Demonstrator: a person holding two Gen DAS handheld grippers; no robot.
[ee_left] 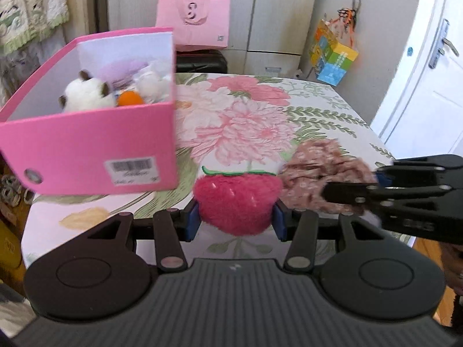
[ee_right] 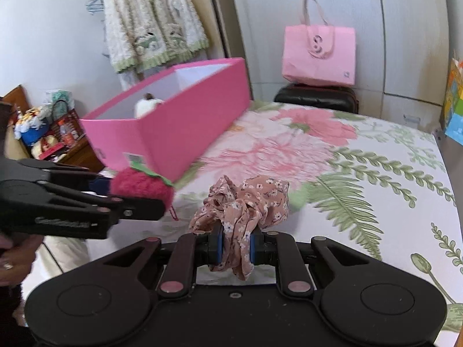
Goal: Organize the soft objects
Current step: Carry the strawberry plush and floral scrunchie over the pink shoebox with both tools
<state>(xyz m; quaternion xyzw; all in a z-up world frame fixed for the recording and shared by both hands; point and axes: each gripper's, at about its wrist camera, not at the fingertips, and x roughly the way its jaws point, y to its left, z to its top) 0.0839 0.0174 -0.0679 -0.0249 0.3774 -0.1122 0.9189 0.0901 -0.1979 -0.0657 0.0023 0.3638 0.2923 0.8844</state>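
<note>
My left gripper (ee_left: pixel 235 221) is shut on a red plush strawberry (ee_left: pixel 237 202) with a green leaf top, held above the table. My right gripper (ee_right: pixel 236 248) is shut on a pink floral scrunchie (ee_right: pixel 243 202), which bunches up over its blue pads. In the left wrist view the scrunchie (ee_left: pixel 321 173) hangs just right of the strawberry. In the right wrist view the strawberry (ee_right: pixel 141 186) sits at the left, in the other gripper. A pink box (ee_left: pixel 86 150) stands at the left; inside are a white plush (ee_left: pixel 85 94), an orange ball (ee_left: pixel 130 98) and other soft toys.
A floral cloth covers the table (ee_right: pixel 361 173). Behind the table, a pink paper bag (ee_right: pixel 319 55) rests on a black case (ee_right: pixel 315 98). A fluffy jacket (ee_right: pixel 153 20) hangs on the wall behind the box. A colourful bag (ee_left: pixel 332 55) hangs at the far right, near a white door (ee_left: pixel 434 66).
</note>
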